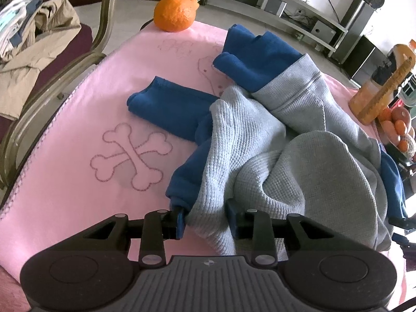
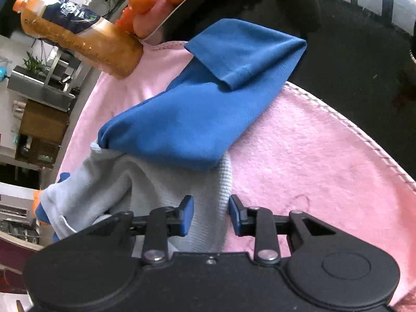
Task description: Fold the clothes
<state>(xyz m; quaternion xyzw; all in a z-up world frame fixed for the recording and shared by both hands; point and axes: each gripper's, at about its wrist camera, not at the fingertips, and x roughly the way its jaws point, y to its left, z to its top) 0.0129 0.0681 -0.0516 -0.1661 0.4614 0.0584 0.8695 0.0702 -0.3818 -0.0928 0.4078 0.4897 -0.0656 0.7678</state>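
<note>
The garment, a grey waffle-knit top with blue sleeves and blue trim, lies rumpled on the pink towel that covers my bench. In my left wrist view one blue sleeve stretches out flat toward the left over the towel, near a stitched crossed-bones motif, and another blue part is folded up at the far side. My left tongs stand at a narrow gap around a bunched grey fold at the near edge of the garment; the left pad touches the cloth where a blue cuff meets the grey, but I cannot tell whether the pads really pinch it. In my right wrist view my right tongs sit over the grey ribbed hem, which runs between the pads; there is a visible gap on the right pad's side, so the cloth looks loose between them. Beyond the hem a blue sleeve lies folded across the towel toward the bench edge. An orange sits at the far end of the towel, and a juice bottle stands beside a bowl of fruit at the right side
</note>
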